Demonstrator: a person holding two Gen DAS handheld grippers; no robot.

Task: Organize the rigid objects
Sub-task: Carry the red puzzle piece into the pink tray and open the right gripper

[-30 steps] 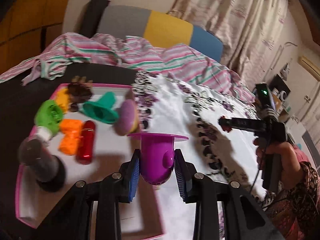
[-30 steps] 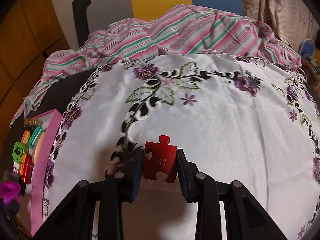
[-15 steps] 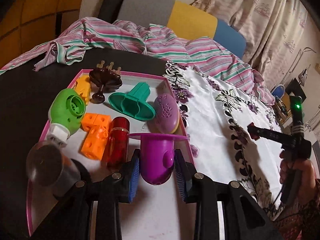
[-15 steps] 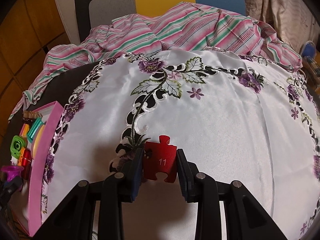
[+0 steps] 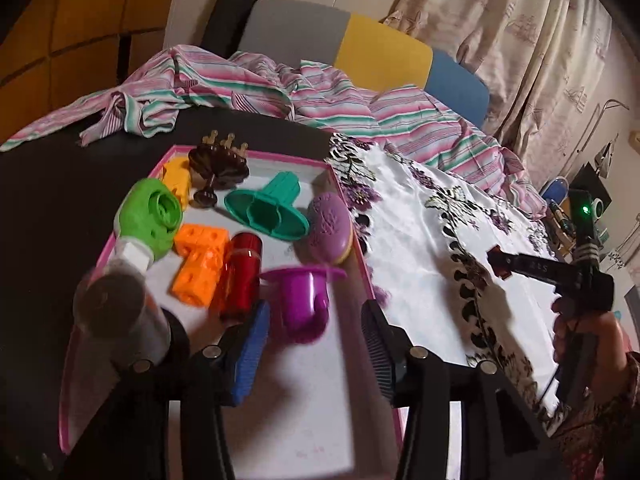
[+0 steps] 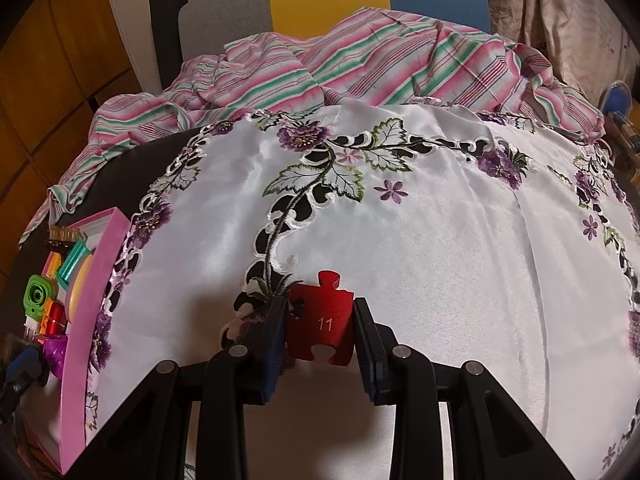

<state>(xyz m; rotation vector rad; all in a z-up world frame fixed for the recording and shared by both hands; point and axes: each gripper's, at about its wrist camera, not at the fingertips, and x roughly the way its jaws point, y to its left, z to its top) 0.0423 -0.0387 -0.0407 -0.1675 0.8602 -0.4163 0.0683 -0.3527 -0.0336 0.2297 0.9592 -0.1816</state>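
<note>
Over the pink-rimmed tray (image 5: pixel 280 157), my left gripper (image 5: pixel 315 312) has its jaws opening. A purple cup (image 5: pixel 304 304), blurred, sits between them with a gap on each side, no pad pressing it. Inside the tray lie a green toy (image 5: pixel 152 220), orange blocks (image 5: pixel 198 264), a red cylinder (image 5: pixel 240 280), a teal piece (image 5: pixel 268 216), a lilac oval (image 5: pixel 330 228) and a brown stand (image 5: pixel 218 168). My right gripper (image 6: pixel 319 308) is shut on a red puzzle piece (image 6: pixel 320 320) numbered 11, just above the white cloth. The tray (image 6: pixel 86 320) is at its far left.
A white embroidered tablecloth (image 6: pixel 440 240) covers the table right of the tray. A striped garment (image 5: pixel 280 92) is bunched at the back before a grey, yellow and blue chair (image 5: pixel 360 48). A clear cylinder on a dark base (image 5: pixel 116 316) stands at the tray's near left. A person's hand (image 5: pixel 580 332) holds the right gripper.
The left jaws have spread apart and let go of the purple cup, which now sits lower and blurred over the tray. The right gripper and its puzzle piece have stayed put.
</note>
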